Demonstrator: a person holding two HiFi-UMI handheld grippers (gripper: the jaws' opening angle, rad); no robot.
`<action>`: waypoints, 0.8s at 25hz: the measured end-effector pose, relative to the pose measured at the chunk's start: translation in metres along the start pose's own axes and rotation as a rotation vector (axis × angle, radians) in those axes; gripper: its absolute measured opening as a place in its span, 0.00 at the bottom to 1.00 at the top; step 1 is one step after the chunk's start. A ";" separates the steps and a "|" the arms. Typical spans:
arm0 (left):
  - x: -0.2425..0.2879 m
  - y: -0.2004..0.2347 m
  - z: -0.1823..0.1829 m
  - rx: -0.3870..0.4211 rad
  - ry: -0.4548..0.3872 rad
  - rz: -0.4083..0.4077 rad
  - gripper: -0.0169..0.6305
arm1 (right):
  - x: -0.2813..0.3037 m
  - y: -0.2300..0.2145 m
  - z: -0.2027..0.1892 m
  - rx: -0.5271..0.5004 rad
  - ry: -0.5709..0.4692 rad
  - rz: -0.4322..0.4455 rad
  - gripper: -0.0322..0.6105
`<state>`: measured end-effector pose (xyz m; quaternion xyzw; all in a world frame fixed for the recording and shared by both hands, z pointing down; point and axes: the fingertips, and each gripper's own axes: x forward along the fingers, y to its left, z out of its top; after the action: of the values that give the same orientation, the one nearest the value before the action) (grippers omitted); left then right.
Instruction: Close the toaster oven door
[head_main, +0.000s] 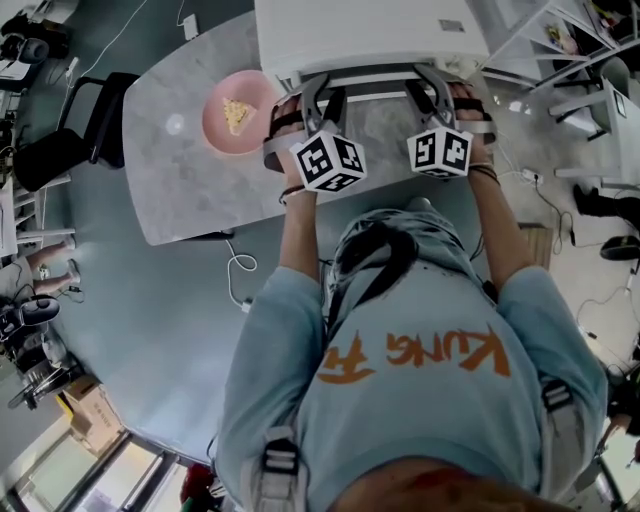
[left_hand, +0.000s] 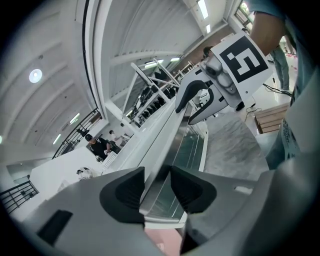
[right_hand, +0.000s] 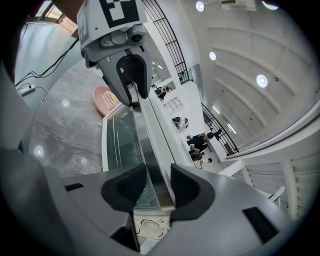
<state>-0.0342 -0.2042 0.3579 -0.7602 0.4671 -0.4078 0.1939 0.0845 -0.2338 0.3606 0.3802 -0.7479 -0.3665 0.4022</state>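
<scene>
The white toaster oven (head_main: 370, 30) stands at the table's far edge. Its metal door handle (head_main: 375, 76) runs across the front. My left gripper (head_main: 322, 88) grips the handle's left part, and my right gripper (head_main: 428, 80) grips its right part. In the left gripper view the handle (left_hand: 165, 150) runs between the left gripper's (left_hand: 157, 187) pads with no gap showing, and the right gripper (left_hand: 197, 100) sits further along. The right gripper view shows the right gripper (right_hand: 159, 187) closed round the handle (right_hand: 150, 150) the same way. The glass door (right_hand: 120, 145) lies beside it.
A pink plate (head_main: 238, 112) with a piece of food sits on the grey marbled table (head_main: 190, 190), left of the oven. A black chair (head_main: 70, 130) stands at the table's left end. A white cable (head_main: 238, 270) trails on the floor. The oven's dials (right_hand: 147, 227) show below the jaws.
</scene>
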 end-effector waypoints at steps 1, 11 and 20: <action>0.000 -0.001 0.000 -0.003 -0.004 0.005 0.26 | -0.001 0.000 0.000 -0.001 -0.003 -0.003 0.28; -0.003 -0.003 0.004 -0.126 -0.010 -0.075 0.29 | -0.005 0.004 0.001 0.225 0.017 0.173 0.35; -0.032 0.056 0.043 -0.507 -0.267 -0.059 0.28 | -0.017 -0.046 0.034 0.656 -0.151 0.228 0.22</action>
<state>-0.0382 -0.2073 0.2808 -0.8447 0.5020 -0.1798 0.0457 0.0741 -0.2315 0.3022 0.3750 -0.8910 -0.0868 0.2408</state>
